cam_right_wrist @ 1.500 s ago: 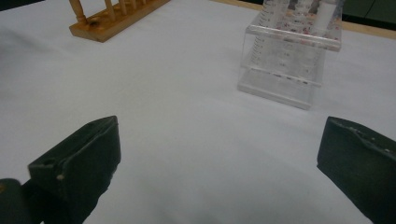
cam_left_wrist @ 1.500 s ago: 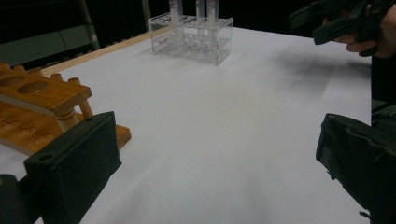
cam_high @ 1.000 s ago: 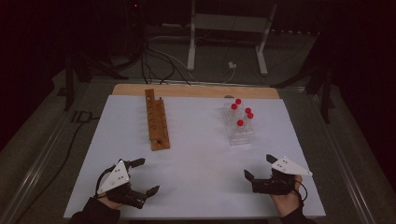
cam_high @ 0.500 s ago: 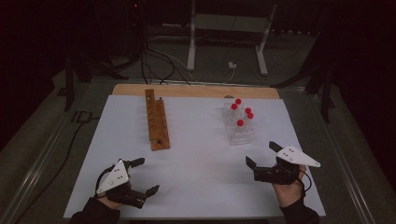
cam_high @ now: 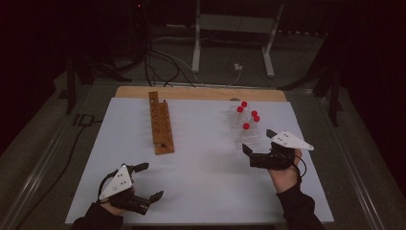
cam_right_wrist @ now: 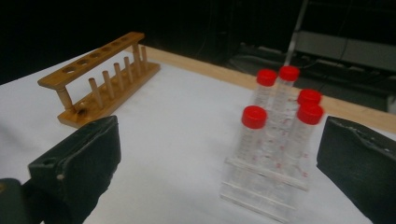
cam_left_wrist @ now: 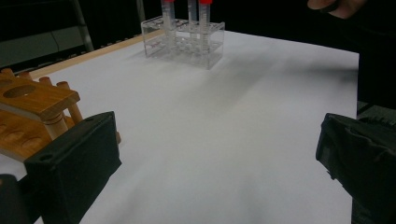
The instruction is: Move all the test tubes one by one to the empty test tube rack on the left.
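Two open grippers are held over a white table, the right one close to a rack of red-capped tubes.

The left gripper (cam_high: 144, 181) is seen with its jaws spread wide and nothing between them; the wooden tube rack (cam_high: 160, 123) lies ahead of its left jaw, well apart. The right gripper (cam_high: 259, 141) is also held with jaws wide apart and empty. The clear plastic rack (cam_right_wrist: 261, 189), with five red-capped tubes (cam_right_wrist: 253, 134) standing upright in it, is placed just in front of the jaws, nearer to the right jaw and not touched.
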Demonstrator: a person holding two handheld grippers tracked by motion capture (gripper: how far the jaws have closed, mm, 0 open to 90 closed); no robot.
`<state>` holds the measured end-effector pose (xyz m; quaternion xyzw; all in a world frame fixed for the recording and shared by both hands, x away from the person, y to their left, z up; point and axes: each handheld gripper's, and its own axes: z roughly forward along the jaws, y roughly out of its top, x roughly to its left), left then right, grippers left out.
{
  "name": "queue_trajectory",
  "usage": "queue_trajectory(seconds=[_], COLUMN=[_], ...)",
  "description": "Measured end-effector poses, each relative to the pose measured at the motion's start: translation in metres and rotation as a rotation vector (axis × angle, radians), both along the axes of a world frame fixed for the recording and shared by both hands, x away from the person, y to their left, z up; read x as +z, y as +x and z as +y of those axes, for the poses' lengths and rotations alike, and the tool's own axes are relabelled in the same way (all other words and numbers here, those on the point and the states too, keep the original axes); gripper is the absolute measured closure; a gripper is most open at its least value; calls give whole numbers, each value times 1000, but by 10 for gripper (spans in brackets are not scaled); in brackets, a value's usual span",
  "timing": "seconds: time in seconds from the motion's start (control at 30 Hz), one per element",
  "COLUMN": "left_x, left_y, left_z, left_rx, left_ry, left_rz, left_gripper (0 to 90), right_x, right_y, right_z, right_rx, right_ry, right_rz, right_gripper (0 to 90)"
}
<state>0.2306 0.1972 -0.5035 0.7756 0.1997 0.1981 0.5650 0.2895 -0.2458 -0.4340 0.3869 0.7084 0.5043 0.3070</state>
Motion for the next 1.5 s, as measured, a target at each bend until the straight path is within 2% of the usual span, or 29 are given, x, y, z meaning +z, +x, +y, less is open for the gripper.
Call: queue_trajectory(seconds=[0.23, 0.37, 0.43, 0.5, 0.63, 0.67, 0.8, 0.93, 1.2, 1.5], left_x=[0, 0, 0, 0, 0, 0, 0, -1, -1, -1], left_y=[0, 0, 0, 0, 0, 0, 0, 0, 0, 0], left_z=[1, 1, 1, 1, 1, 1, 0, 0, 0, 0], left_rx=[4, 4, 3, 5, 5, 3, 4, 2, 3, 1], left_ry=[-6, -6, -11, -10, -9, -8, -2, -1, 2, 11], left_rz=[-1, -3, -2, -3, -4, -3, -4, -1, -3, -7], left_gripper=[4, 4, 4, 4, 4, 4, 3, 4, 3, 3], right_x=[-6, -11, -15, -18, -23, -24, -28, -31, -37, -42], right_y=[17, 26, 30, 35, 42, 45, 51, 59, 71, 78], right_z=[8, 10, 11, 10, 9, 9, 7, 6, 9, 13], right_rx=[-22, -39, -54, -63, -77, -85, -109, -128, -116, -128], right_ry=[-15, -18, -24, -30, -33, -35, -42, -43, -58, -82], right_rz=[18, 54, 64, 79, 112, 129, 149, 172, 195, 199], right_gripper=[0, 0, 69, 84, 177, 214, 355, 448, 603, 696])
